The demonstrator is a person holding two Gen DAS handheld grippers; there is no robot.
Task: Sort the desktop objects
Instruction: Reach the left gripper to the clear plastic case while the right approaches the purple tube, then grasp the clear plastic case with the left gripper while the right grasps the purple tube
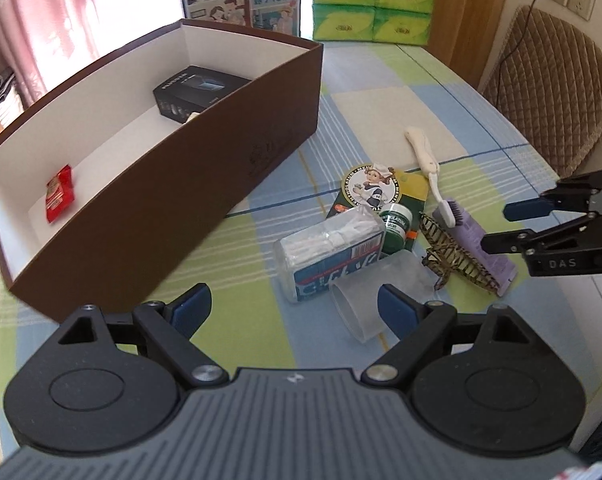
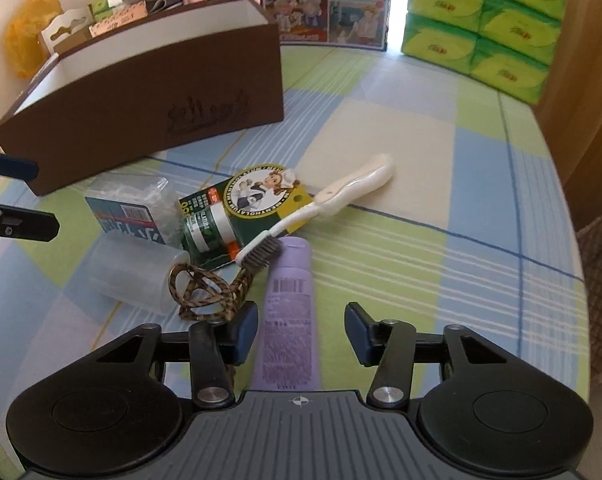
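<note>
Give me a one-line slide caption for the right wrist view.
Open right gripper straddles a purple tube beside toothbrush, hair clip and brown box.

In the right wrist view the lower end of the purple tube [image 2: 287, 320] disappears under the right tongs [image 2: 301, 334], so its end cannot be seen. The patterned hair clip [image 2: 205, 290], just left of the tube, is partly covered by the tongs' left finger. The brown box [image 2: 149, 92], beyond the tube, shows only its outer wall and a strip of white lining; its contents are hidden here. The left tongs [image 2: 9, 196] are cut off by the left edge. In the left wrist view, a pale item [image 1: 193, 117] beside the black carton [image 1: 199, 92] inside the brown box [image 1: 205, 168] is mostly hidden by the box wall and cannot be identified. Print on the tube is too blurred to read.
</note>
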